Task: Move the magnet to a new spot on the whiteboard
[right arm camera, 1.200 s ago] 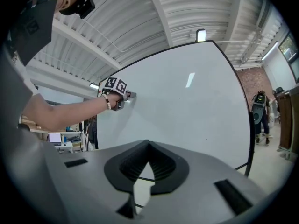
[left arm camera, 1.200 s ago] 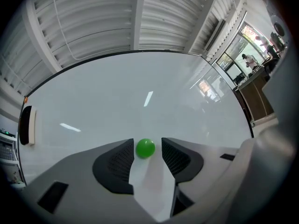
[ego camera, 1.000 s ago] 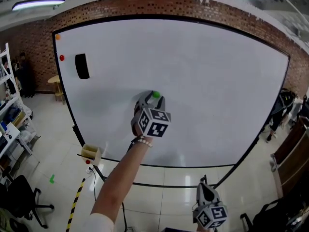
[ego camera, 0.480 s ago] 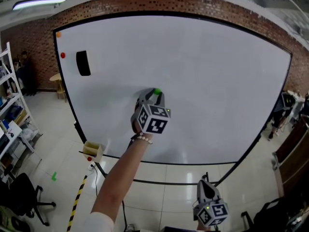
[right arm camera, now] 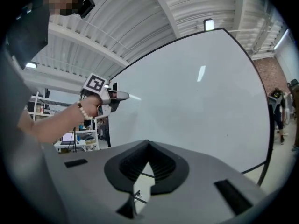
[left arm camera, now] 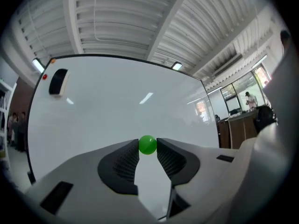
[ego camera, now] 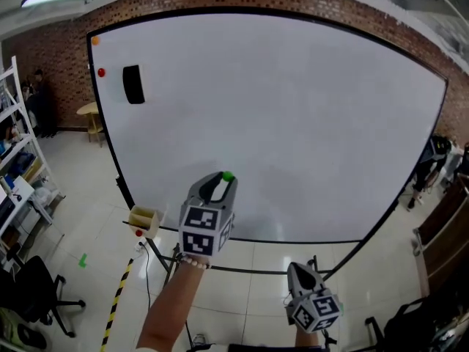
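Note:
The small green ball magnet (ego camera: 228, 175) (left arm camera: 147, 144) is pinched between the tips of my left gripper (ego camera: 222, 180) (left arm camera: 147, 145), which is shut on it. It is held out in front of the lower middle of the large whiteboard (ego camera: 308, 101) (left arm camera: 121, 101), apart from its surface. My right gripper (ego camera: 296, 270) (right arm camera: 148, 144) hangs low at the bottom right, jaws shut with nothing in them. In the right gripper view the left gripper (right arm camera: 122, 96) and the hand holding it show at the upper left.
A black eraser (ego camera: 133, 84), a red magnet (ego camera: 101, 72) and an orange magnet (ego camera: 95, 41) sit at the board's top left. A small wooden box (ego camera: 143, 218) hangs at the board's lower left corner. Shelves (ego camera: 15, 145) and a chair (ego camera: 37, 292) stand at left.
The left gripper has come down and back from the whiteboard's middle, carrying the green magnet off the surface. The right gripper has barely moved.

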### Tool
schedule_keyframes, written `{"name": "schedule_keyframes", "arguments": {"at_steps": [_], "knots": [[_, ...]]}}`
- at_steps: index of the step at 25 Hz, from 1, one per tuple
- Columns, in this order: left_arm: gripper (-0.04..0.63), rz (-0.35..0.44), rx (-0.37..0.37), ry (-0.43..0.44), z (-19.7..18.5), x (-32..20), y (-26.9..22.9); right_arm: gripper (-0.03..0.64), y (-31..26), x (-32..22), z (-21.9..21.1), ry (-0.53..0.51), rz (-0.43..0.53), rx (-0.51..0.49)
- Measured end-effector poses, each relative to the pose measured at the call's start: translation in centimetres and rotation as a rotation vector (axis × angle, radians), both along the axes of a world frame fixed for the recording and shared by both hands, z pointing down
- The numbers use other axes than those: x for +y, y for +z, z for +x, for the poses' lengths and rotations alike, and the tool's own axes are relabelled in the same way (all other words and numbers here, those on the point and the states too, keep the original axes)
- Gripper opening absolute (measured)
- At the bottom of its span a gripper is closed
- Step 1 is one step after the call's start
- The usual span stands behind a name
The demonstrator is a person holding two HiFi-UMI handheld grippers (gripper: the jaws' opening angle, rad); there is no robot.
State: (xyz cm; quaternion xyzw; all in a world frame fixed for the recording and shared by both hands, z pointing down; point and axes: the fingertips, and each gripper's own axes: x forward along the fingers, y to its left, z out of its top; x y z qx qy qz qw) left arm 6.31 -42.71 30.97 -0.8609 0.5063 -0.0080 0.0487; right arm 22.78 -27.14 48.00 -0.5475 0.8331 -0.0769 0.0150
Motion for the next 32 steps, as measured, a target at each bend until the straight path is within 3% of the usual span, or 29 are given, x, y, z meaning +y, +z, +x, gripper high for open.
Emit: {"name": "schedule_keyframes", "arguments": {"at_steps": [5, 12, 16, 21, 32], "knots": [[0.121, -0.150, 0.124, 0.004, -2.8, 4.9, 7.4, 0.011, -0.3, -0.8, -2.1, -0.069, -0.005, 0.019], [0.121, -0.287, 0.127, -0.004, -4.1, 10.6, 16.1, 0.011, -0.2, -0.3, -2.4, -0.083, -0.005, 0.021], [0.121, -0.321, 0.115, 0.014, -4.8, 12.5, 18.7, 0.012, -0.1, 0.2, -2.2, -0.063, -0.011, 0.020], [0.121, -0.364, 0.165, 0.023, -5.1, 13.0, 20.6, 0.011, -0.2, 0.8, -1.6, -0.038, -0.013, 0.018], [0.121, -0.330, 0.142, 0.044, -4.8, 11.8, 19.1, 0.011, -0.1, 1.5, -0.8, 0.018, -0.017, 0.003]]}}
